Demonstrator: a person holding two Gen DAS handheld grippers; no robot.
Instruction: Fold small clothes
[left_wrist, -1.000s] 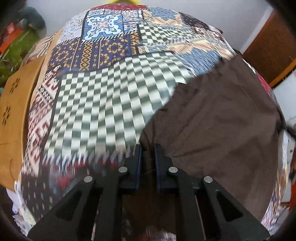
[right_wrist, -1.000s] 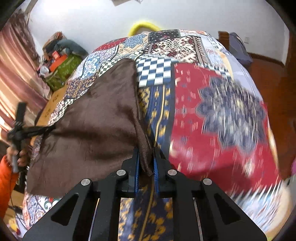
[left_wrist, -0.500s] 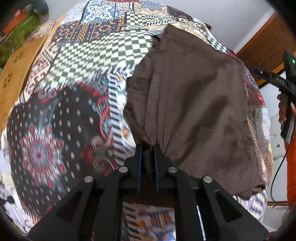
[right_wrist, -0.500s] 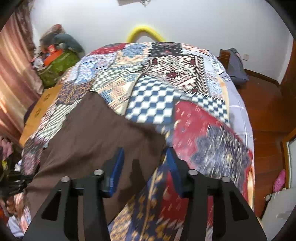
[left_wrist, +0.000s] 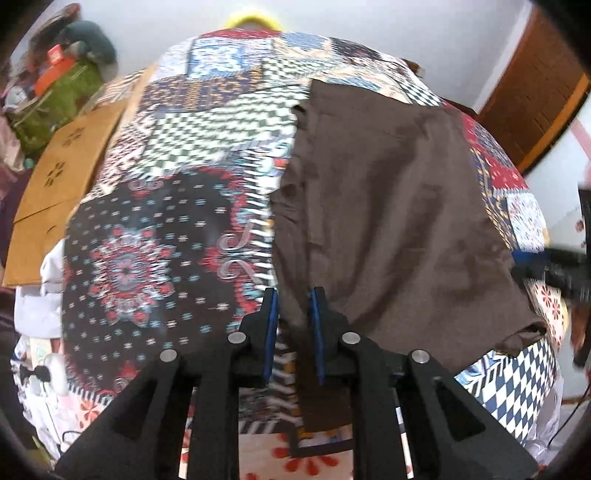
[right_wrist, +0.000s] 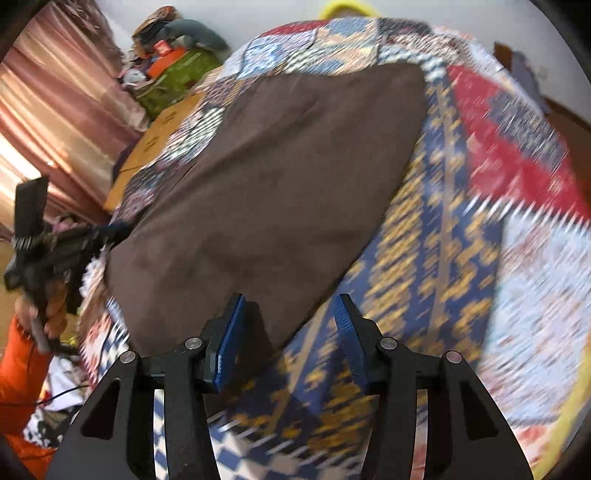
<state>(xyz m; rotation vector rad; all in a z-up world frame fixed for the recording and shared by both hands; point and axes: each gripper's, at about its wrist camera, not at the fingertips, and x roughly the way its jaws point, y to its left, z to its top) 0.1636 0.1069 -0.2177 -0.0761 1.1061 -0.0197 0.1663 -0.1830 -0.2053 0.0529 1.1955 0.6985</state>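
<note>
A brown garment (left_wrist: 388, 206) lies spread on a patchwork bedspread (left_wrist: 155, 236). My left gripper (left_wrist: 293, 299) stands at the garment's near left corner; its jaws are a little apart and a fold of brown cloth lies loose between them. In the right wrist view the same garment (right_wrist: 266, 184) lies flat ahead and to the left. My right gripper (right_wrist: 288, 306) is open and empty, just above the garment's near right edge. The left gripper (right_wrist: 40, 243) shows at the far left of that view, held by a hand in an orange sleeve.
A brown cardboard box (left_wrist: 59, 177) lies beside the bed at the left. Green bags and clutter (left_wrist: 55, 85) sit in the back left corner. A wooden door (left_wrist: 535, 99) is at the right. Pink curtains (right_wrist: 55, 110) hang at the left.
My left gripper pulled the garment's corner toward me, then its jaws parted and let the cloth go slack. My right gripper opened, released its corner and swung right.
</note>
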